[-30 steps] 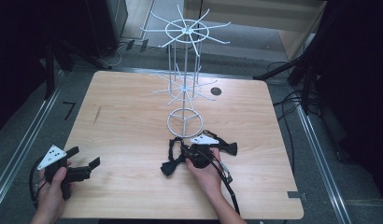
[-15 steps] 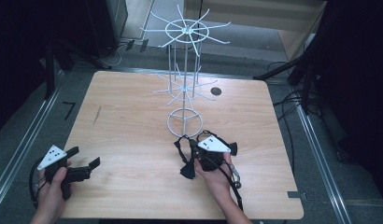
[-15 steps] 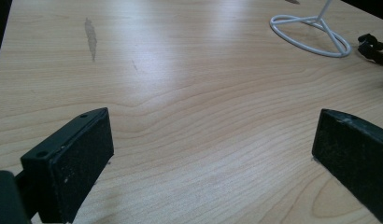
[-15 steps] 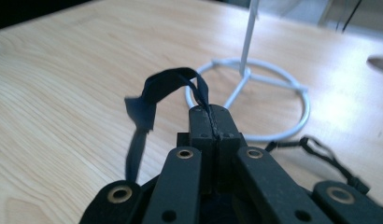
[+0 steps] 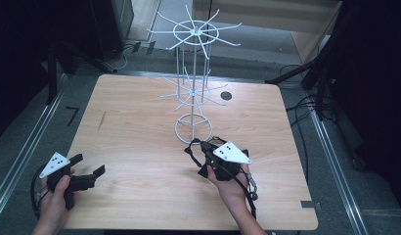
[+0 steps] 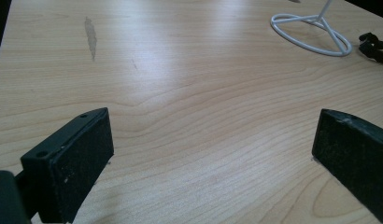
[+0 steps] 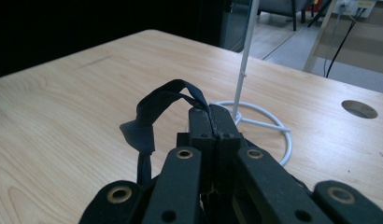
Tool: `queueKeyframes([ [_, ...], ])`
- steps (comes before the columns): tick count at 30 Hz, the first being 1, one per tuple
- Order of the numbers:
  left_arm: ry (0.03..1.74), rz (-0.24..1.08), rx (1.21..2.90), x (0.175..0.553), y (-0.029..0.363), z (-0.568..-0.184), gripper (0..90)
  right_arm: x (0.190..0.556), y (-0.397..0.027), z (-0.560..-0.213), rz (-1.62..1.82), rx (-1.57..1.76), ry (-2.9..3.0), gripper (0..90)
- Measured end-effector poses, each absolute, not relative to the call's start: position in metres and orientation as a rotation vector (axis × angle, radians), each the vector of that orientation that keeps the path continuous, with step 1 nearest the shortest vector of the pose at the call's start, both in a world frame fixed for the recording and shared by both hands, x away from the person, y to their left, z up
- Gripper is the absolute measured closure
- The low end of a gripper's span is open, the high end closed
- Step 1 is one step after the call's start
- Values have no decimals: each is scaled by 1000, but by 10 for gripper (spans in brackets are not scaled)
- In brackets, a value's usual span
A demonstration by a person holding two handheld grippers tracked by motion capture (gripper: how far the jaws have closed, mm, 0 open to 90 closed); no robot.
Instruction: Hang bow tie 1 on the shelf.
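Observation:
A dark blue strap [image 7: 154,112] loops out of my right gripper [image 7: 211,114], whose jaws are pressed together on it. In the high view the right gripper [image 5: 204,146] hangs above the table just in front of the white wire rack's ring base [image 5: 193,128], and the strap [image 5: 191,149] dangles from it on the left. The rack [image 5: 193,88] is a tall pole with two tiers of bare hooks. Near the table's front left corner, my left gripper [image 5: 88,164] stands open with nothing between its pads [image 6: 77,158].
The wooden table [image 5: 140,122] has a round cable hole [image 5: 226,96] behind the rack at the right. Dark equipment and cables lie on the floor around the table. A metal rail [image 5: 22,156] runs along the left side.
My right gripper has lifted off the table and shifted slightly right, carrying the strap up with it. The left gripper has stayed where it was.

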State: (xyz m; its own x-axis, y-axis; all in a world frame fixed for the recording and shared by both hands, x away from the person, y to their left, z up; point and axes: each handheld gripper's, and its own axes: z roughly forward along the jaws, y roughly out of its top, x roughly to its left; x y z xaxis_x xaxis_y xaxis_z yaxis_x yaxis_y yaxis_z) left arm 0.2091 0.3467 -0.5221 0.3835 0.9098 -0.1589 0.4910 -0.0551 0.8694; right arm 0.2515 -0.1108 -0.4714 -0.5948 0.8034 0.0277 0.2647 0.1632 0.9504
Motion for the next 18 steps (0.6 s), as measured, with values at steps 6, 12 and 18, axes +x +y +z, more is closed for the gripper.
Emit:
queueKeyframes([
  [6,1241,545,1699,209,347,-522,0,248,-115,-461,1475,1016,1925,900],
  [12,1242,545,1698,209,347,-522,0,246,-119,-450,1525,1031,1898,900],
  [18,1243,546,1701,210,347,-522,0,244,-121,-443,1554,1032,1882,900],
])
